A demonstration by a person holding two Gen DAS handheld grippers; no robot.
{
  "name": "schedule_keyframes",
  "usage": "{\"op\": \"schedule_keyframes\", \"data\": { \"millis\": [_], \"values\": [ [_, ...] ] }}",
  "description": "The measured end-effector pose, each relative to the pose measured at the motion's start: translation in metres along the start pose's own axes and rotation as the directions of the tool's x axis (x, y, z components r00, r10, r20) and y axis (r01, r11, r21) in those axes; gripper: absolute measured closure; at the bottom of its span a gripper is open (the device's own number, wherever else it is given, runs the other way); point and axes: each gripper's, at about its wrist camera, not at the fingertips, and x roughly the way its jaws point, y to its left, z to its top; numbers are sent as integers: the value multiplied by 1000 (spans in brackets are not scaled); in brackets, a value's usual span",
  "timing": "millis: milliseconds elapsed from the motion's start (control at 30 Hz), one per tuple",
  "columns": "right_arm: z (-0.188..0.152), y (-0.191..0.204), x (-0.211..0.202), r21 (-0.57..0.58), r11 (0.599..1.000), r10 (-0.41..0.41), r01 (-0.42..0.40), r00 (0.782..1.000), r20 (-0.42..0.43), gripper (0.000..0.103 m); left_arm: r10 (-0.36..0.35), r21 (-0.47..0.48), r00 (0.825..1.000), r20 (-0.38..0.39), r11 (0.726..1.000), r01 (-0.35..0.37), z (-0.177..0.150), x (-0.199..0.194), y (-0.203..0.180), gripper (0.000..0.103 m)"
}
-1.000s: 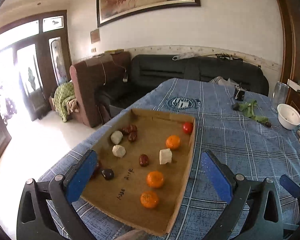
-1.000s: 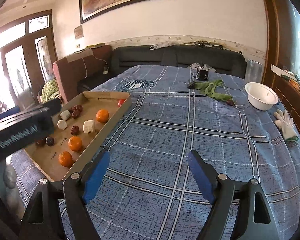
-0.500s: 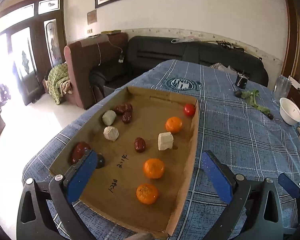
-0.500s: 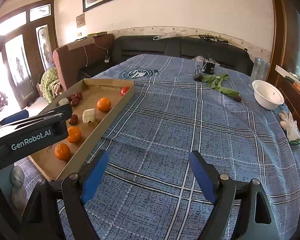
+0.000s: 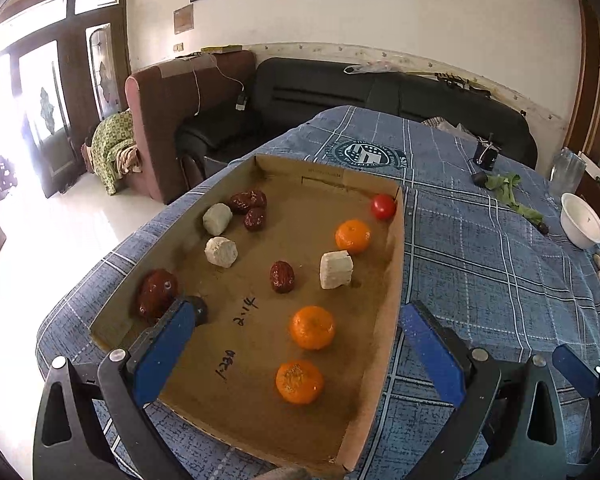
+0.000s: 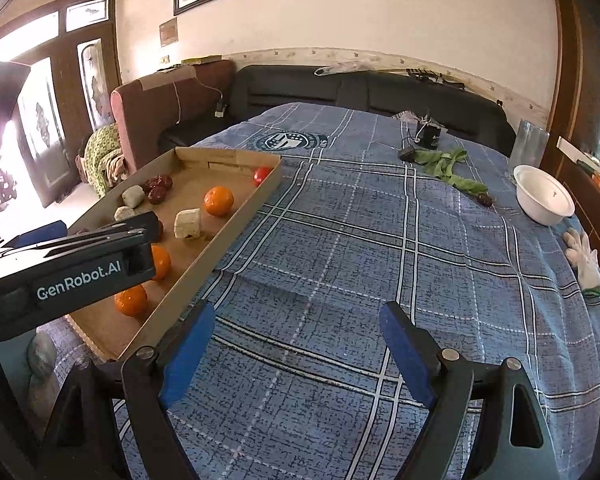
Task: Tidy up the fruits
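A shallow brown cardboard tray (image 5: 394,264) lies at the left edge of a counter draped in a blue plaid cloth (image 6: 360,240), holding the fruit to be sorted: three orange mandarins, one nearest the camera (image 5: 299,382), a small red tomato (image 5: 383,206) in the tray's one o'clock corner, dark red jujubes (image 5: 282,277) scattered from centre to eleven o'clock, and three pale, chalky chunks (image 5: 335,269) among them. The left gripper (image 5: 300,356) hangs over the tray's near end, jaws wide apart and empty, the nearest mandarin lying between them in view. The right gripper (image 6: 296,356) hovers above bare cloth at the tray's three o'clock side, jaws likewise spread with nothing between. A white ceramic bowl (image 6: 544,200) stands well apart at the counter's two o'clock edge. To take the near mandarin cleanly, the left gripper would likely need to drop straight down, straddle the fruit at its widest, and close gently so it neither rolls nor bruises.
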Motion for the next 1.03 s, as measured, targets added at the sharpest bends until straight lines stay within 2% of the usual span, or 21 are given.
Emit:
{"op": "schedule_keyframes", "data": {
  "millis": [367,800,1033],
  "values": [
    [0,3,2,-2,1000,-15,15,1000,-14,12,-28,-11,1000,-11,1000,28,1,1,4,0],
    [-1,18,-4,-57,998,-8,8,1000,3,12,-42,-17,999,-30,999,42,0,2,7,0],
    [-2,9,-10,-30,999,13,-13,1000,15,11,-42,-19,999,-34,999,42,1,-8,5,0]
  ]
}}
